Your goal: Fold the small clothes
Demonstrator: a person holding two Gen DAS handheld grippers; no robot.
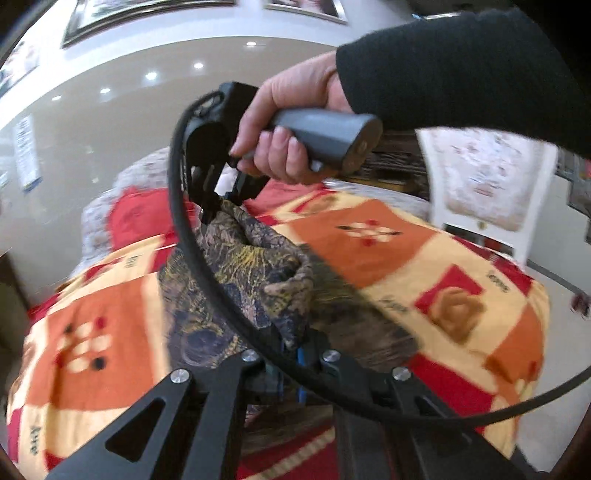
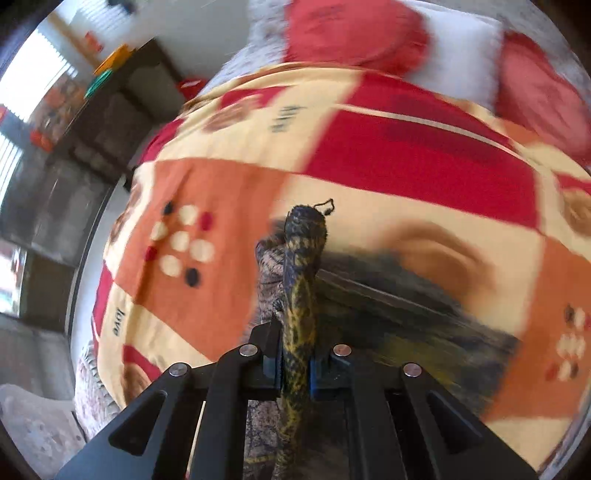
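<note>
A small dark garment [image 1: 240, 280] with a blue, brown and yellow print hangs stretched above the bed. My left gripper [image 1: 293, 352] is shut on one edge of it. In the left wrist view my right gripper [image 1: 218, 201], held in a hand with a black sleeve, is shut on the far edge. In the right wrist view the right gripper [image 2: 295, 354] pinches a bunched strip of the garment [image 2: 301, 266] between its blue pads, with a loose thread at the tip. The rest of the cloth trails blurred to the right.
A bedspread [image 1: 388, 243] with red, orange and cream squares covers the bed below. Red pillows [image 2: 354, 33] lie at its head. A black cable [image 1: 181, 229] loops in front of the left camera. A white chair [image 1: 487, 184] stands beside the bed, a dark shelf [image 2: 96, 122] on the other side.
</note>
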